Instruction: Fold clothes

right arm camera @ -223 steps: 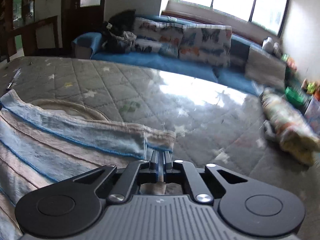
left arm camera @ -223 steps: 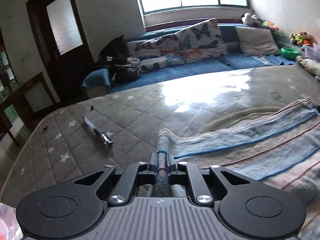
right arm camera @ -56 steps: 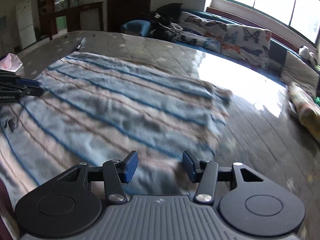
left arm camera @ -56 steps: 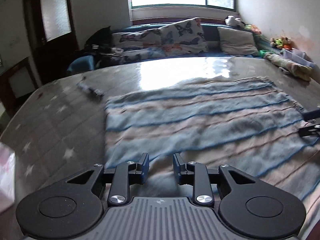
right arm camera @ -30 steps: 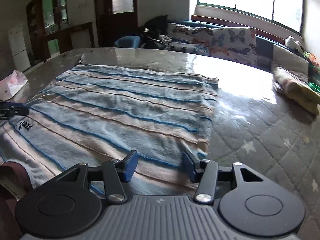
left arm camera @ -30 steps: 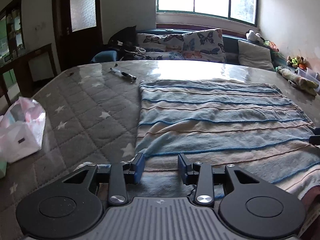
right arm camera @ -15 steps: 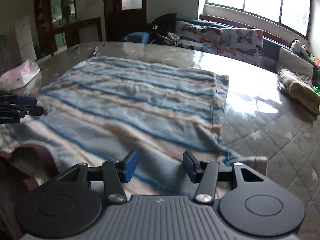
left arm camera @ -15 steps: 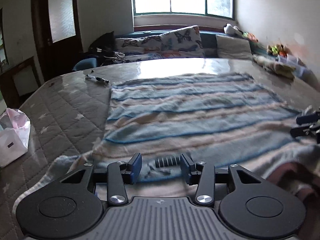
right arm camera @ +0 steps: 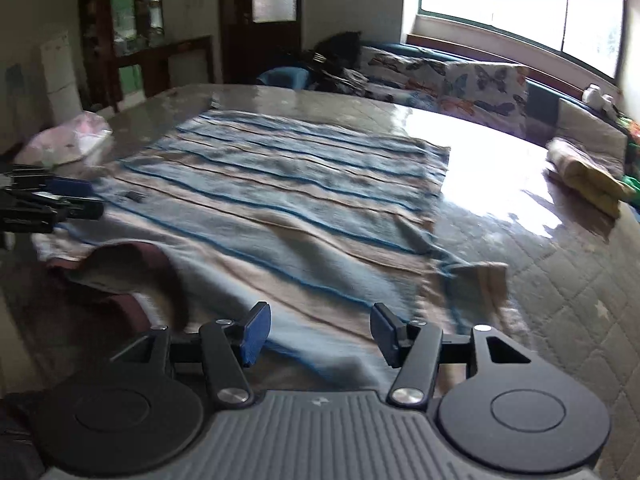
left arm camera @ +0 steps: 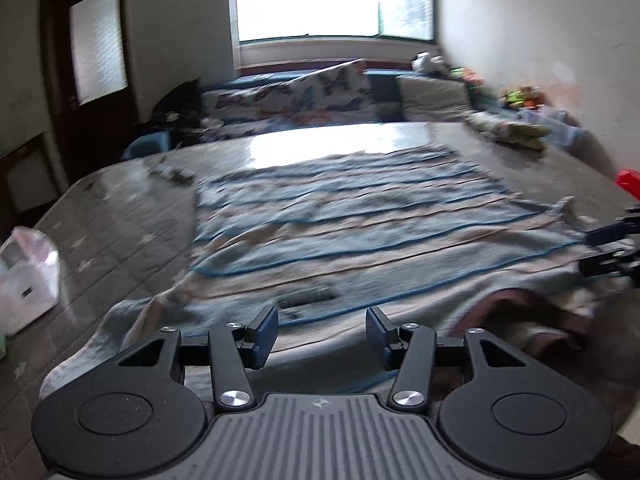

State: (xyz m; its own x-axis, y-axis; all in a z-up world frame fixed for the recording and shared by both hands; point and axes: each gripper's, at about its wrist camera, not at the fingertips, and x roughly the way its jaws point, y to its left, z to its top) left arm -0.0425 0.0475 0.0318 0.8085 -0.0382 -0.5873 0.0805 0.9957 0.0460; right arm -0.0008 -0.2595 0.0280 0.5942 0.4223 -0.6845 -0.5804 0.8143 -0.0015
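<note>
A blue and beige striped garment (left arm camera: 344, 224) (right arm camera: 288, 196) lies spread flat on the grey quilted mattress (left arm camera: 120, 216) (right arm camera: 560, 280), with its near hem hanging over the front edge and a dark reddish lining showing there. My left gripper (left arm camera: 322, 330) hovers over the near left part of the hem, jaws opening, nothing between them. My right gripper (right arm camera: 320, 330) hovers over the near right part, jaws also opening and empty. Each gripper shows at the edge of the other's view: the right gripper (left arm camera: 612, 248), the left gripper (right arm camera: 52, 200).
A white and pink plastic bag (left arm camera: 28, 276) (right arm camera: 68, 140) sits near the mattress's left edge. A small dark object (left arm camera: 172, 176) lies beyond the garment's far left corner. A rolled yellowish cloth (right arm camera: 588, 176) lies at the far right. Butterfly cushions (right arm camera: 480, 88) line the sofa behind.
Both grippers have drawn back toward the near edge of the mattress and their jaws stand a little wider. The garment's near hem now hangs over the front edge, showing the reddish lining.
</note>
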